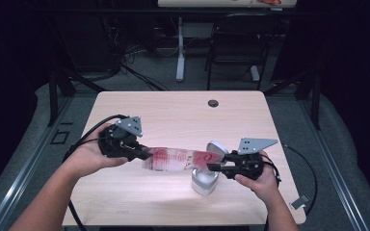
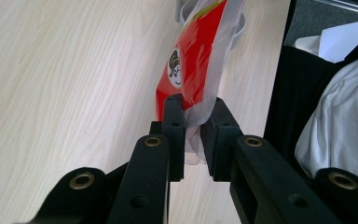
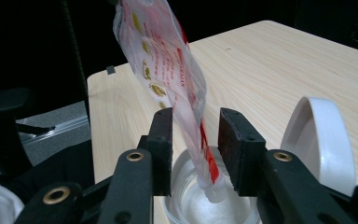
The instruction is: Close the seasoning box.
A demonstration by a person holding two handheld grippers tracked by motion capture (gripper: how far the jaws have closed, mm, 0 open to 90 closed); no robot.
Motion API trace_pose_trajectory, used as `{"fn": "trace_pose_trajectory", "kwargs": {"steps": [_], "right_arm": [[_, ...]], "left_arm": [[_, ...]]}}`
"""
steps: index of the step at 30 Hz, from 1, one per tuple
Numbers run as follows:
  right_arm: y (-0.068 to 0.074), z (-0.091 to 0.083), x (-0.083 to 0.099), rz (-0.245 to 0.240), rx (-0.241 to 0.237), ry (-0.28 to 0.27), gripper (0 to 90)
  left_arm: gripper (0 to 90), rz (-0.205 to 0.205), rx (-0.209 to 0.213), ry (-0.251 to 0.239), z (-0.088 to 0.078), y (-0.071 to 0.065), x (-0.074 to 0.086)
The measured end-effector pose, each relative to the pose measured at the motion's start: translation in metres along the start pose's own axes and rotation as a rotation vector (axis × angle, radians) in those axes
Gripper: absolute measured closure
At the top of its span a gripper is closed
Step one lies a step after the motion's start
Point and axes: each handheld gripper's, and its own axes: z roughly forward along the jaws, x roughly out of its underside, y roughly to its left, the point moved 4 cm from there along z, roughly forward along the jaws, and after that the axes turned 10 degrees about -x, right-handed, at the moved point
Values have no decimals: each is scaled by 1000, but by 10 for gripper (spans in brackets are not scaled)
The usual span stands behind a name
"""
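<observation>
On the near half of a pale wooden table (image 1: pixel 173 110), item one: a red-and-clear plastic pouch (image 1: pixel 178 159) with printed lettering and a small cartoon face, stretched almost level between two hand-held grippers, above the tabletop and not resting on it. Its right end dips toward a container.

Item two: left gripper (image 1: pixel 142 153), held in the person's left hand (image 1: pixel 89 156) at the near left of the table. Its two black jaws are clamped on the clear crimped end of the pouch (the film is visibly pinched and bunched between the pads in the left gripper view).

Item three: right gripper (image 1: pixel 211 167), held in the person's right hand (image 1: pixel 262 183) at the near right. Its jaws stand apart on either side of the pouch's lower end; a gap shows between the far pad and the film, so the pouch merely passes between them, released rather than squeezed.

Item four: small white jar (image 1: pixel 204 182), open, directly below the right gripper. The pouch's narrow tip hangs inside its mouth, over a white granular content.

Item five: white hinged lid (image 3: pixel 321 140), standing upright at the jar's far right edge.
</observation>
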Motion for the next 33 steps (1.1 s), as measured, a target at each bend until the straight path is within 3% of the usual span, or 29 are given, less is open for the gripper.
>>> {"fn": "trace_pose_trajectory", "kwargs": {"steps": [9,13,20,33], "right_arm": [[-4,0,2,15,23,-8,634],[-6,1,6,32,12,4,693],[-6,1,7,20,20,10,780],[-8,1,11,26,1,23,782]], "left_arm": [[802,-5,0,5,2,1,3],[801,-8,1,4,3,1,3],[801,-12,5,2,5,0,5],[802,-23,12,1,8,1,10]]}}
